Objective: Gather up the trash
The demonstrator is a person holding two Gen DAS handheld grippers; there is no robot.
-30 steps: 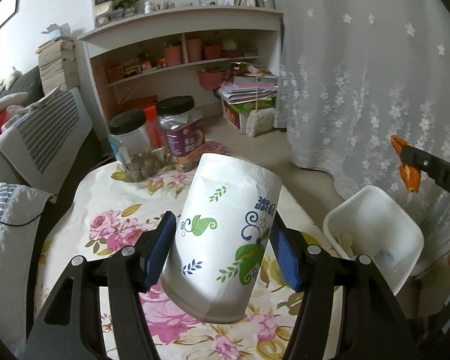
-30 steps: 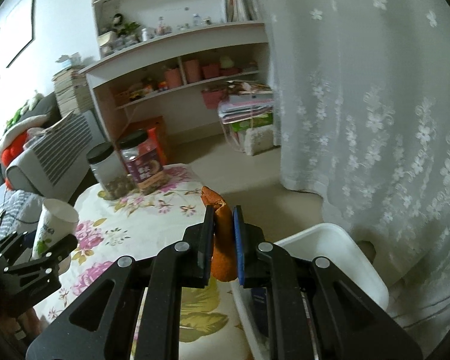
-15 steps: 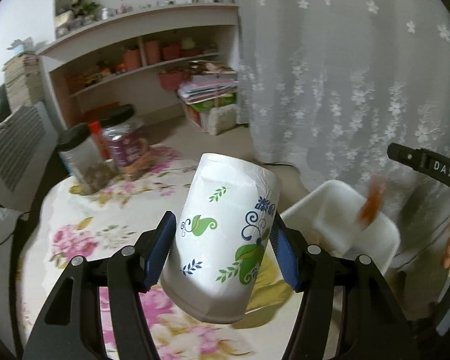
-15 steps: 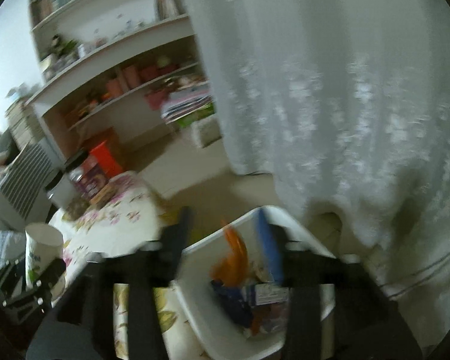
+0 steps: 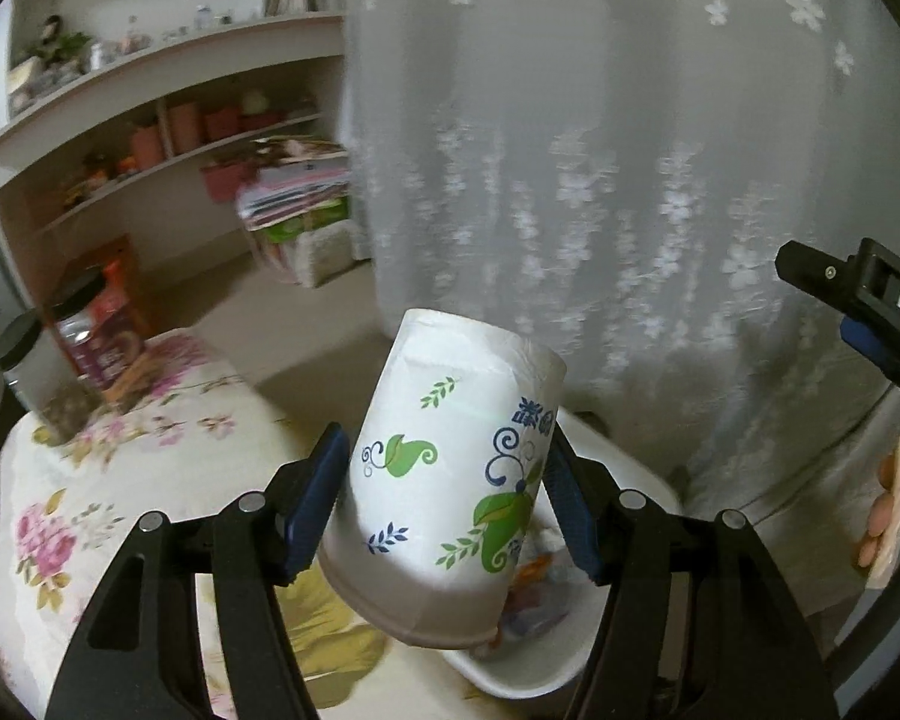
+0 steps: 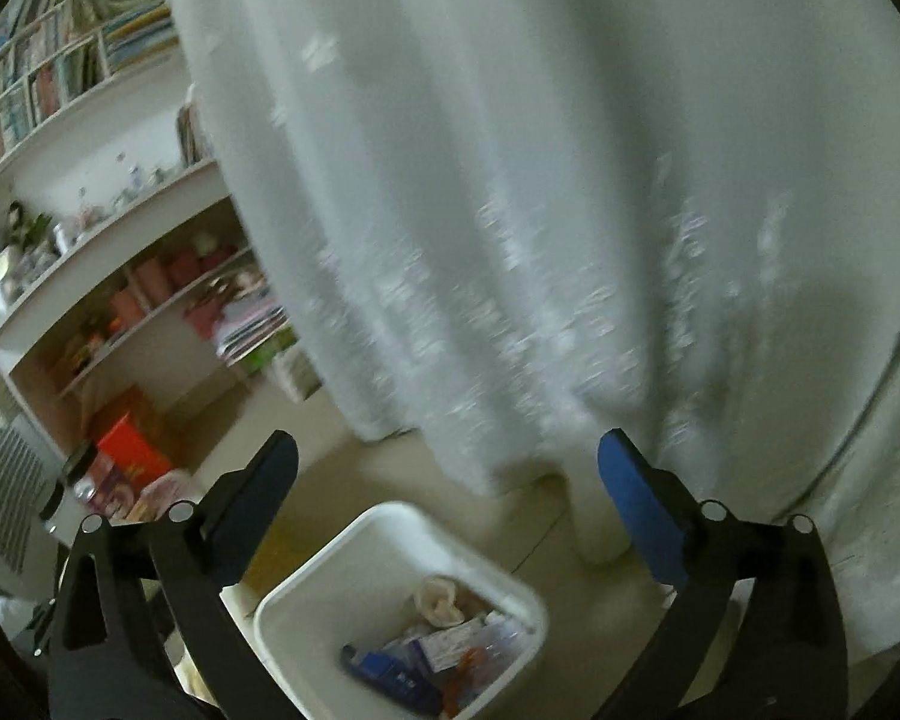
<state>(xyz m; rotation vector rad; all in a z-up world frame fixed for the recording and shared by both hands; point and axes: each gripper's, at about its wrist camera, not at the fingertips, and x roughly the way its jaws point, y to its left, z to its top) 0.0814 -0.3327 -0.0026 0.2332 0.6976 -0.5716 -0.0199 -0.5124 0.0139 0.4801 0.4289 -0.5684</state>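
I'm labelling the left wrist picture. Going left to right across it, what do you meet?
Dark-lidded jars on the flowered tablecloth → paper cup in the left tool → white bin → right tool.

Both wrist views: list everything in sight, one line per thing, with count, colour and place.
Paper cup: one, white with green and blue leaf print, tilted between the left gripper's pads.
Trash bin: one, white, on the floor beside the table, holding mixed wrappers.
Table: one, floral cloth, left of the bin.
Jars: two, dark lids, at the table's far edge.
Shelf unit: one, pale, against the wall.
Curtain: one, white with flowers.
Left gripper: black, blue pads, opening around the cup.
Right gripper: jaws opening, nothing between, above the bin.
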